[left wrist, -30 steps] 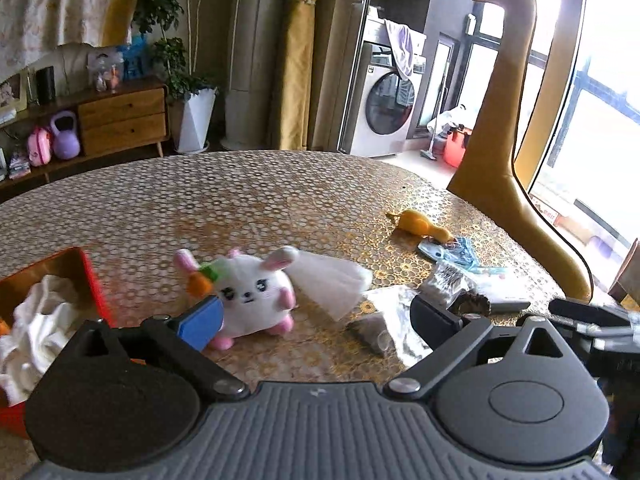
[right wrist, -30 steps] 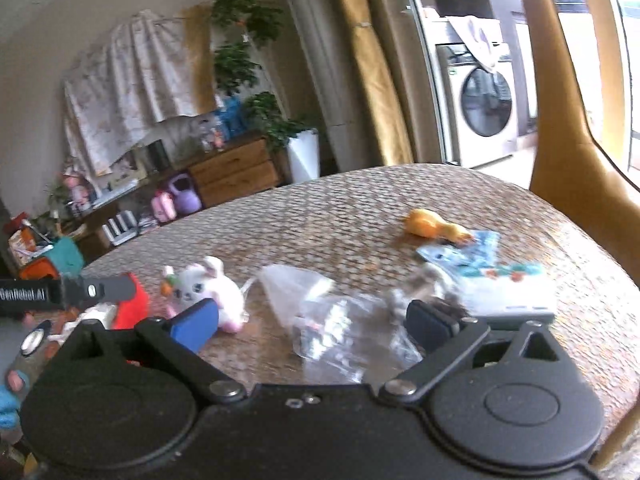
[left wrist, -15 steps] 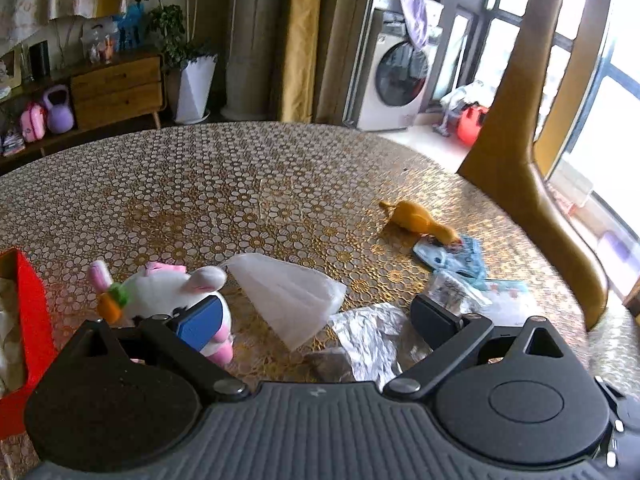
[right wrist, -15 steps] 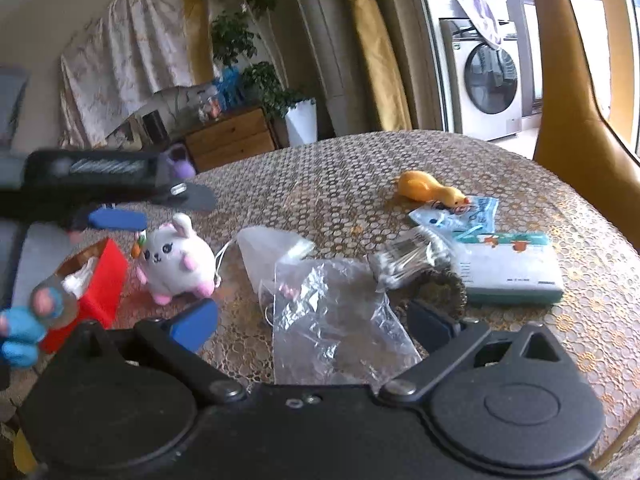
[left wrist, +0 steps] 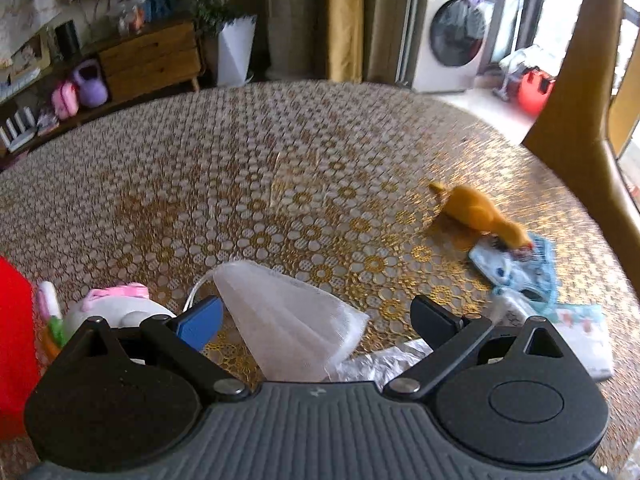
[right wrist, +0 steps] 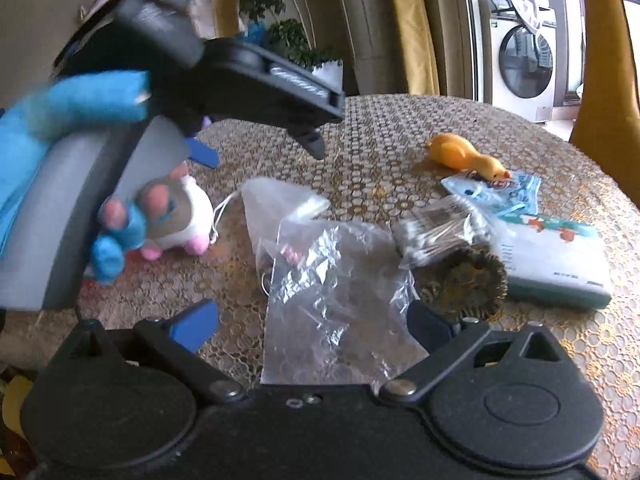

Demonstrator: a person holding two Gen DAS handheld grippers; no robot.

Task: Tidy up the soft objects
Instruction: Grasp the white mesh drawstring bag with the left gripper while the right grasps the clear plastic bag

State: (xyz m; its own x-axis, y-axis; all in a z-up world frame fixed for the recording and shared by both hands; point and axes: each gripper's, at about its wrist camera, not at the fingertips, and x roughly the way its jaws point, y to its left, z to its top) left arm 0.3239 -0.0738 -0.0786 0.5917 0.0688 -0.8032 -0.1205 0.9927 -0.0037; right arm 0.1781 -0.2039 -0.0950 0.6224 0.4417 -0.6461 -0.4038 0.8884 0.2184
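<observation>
Covering most of both views, a round bench (left wrist: 248, 168) with a gold floral cloth is seen. A red box (left wrist: 14, 344) is cut off at the left edge of the left view. A teal-edged tissue pack (right wrist: 556, 256) lies at the right, just beside a blue printed packet (right wrist: 496, 190). A clear plastic bag (right wrist: 336, 292) is spread near the right tongs (right wrist: 314, 326), whose jaws are spread with nothing between them. A white mesh pouch (left wrist: 284, 332) lies between the jaws of the left tongs (left wrist: 316, 318), which are also spread wide; contact with the pouch cannot be judged. The left tongs (right wrist: 260, 148) are seen hovering above the bench in the right view, held by a blue-gloved hand (right wrist: 116, 236). A white bunny (left wrist: 116, 308) sits on the bench just left of the pouch, near the box. A yellow duck (right wrist: 464, 156) lies far right, its head on the packet. A dark frilled ring (right wrist: 464, 284) rests beside the pack.
</observation>
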